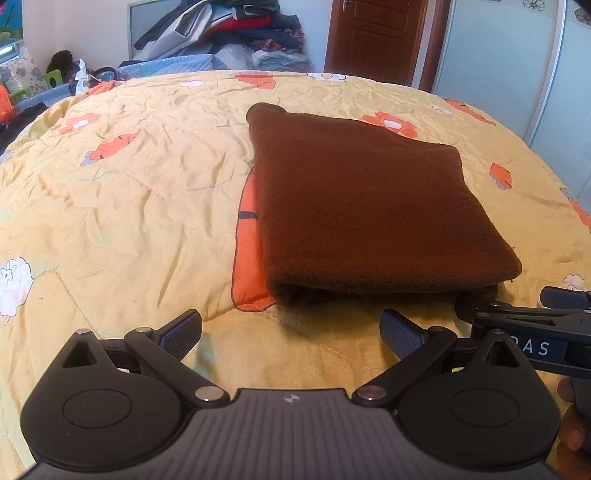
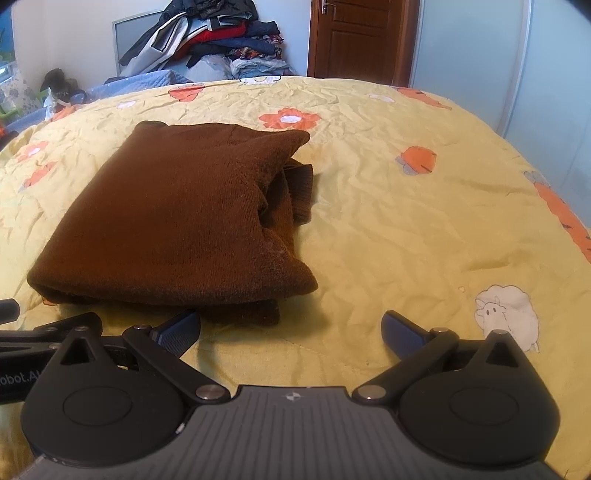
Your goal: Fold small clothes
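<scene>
Folded brown sweater (image 1: 373,206) lying on a bed under a yellow quilt (image 1: 129,192) printed with orange flowers and white sheep. In the left wrist view, at 1 o'clock from the left tool (image 1: 291,328); in the right wrist view, at 11 o'clock from the right tool (image 2: 291,328). Both tools released, fingers spread wide, grasping nothing, hovering just short of the sweater's near folded edge. Ribbed cuff or hem (image 2: 301,192) poking out of the fold at the sweater's 3 o'clock side. Right tool's side visible at 3 o'clock in the left wrist view, lettering "AS" legible, a partly cut letter before it. Left tool's side at 9 o'clock in the right wrist view, lettering "obot.A", cut off at both ends. At 12 o'clock beyond the bed, a pile of clothes (image 2: 218,33) and a brown wooden door (image 2: 354,37).
</scene>
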Demonstrator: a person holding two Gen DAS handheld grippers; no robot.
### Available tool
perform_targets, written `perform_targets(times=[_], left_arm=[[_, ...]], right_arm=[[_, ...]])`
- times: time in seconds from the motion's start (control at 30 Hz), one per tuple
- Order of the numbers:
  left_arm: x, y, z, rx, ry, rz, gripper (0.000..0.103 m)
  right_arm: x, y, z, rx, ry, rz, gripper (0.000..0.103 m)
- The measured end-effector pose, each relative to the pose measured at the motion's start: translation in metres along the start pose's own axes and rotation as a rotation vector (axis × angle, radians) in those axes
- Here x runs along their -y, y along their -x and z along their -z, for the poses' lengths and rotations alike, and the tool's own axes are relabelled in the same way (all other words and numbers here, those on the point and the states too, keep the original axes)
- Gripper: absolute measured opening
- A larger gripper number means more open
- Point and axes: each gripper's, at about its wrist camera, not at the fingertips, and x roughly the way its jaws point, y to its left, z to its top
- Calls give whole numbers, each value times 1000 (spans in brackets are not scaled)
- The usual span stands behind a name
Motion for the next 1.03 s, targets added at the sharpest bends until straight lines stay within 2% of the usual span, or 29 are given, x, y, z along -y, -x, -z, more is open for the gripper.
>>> perform_targets(times=[0.27,0.4,0.6,0.87,0.97,1.03], left_arm=[[0,2,1,-2,-1,11,103],[0,8,5,62,0,11,103],[-4,4,3,21,30,5,103],[1,11,4,51,-21,10,103],[-16,13,-4,57,-19,18,103],[-38,13,-12,83,-18,-29,103]], right_arm=[[1,-1,1,-13,-7,-2,103],[2,0,1,-14,-6,-13,103],[-1,3,2,-1,12,-6,103],[4,3,1,-4,-19,-38,103],[10,4,-1,19,-6,-47,103],[24,7,-7,62,26,-32,103]])
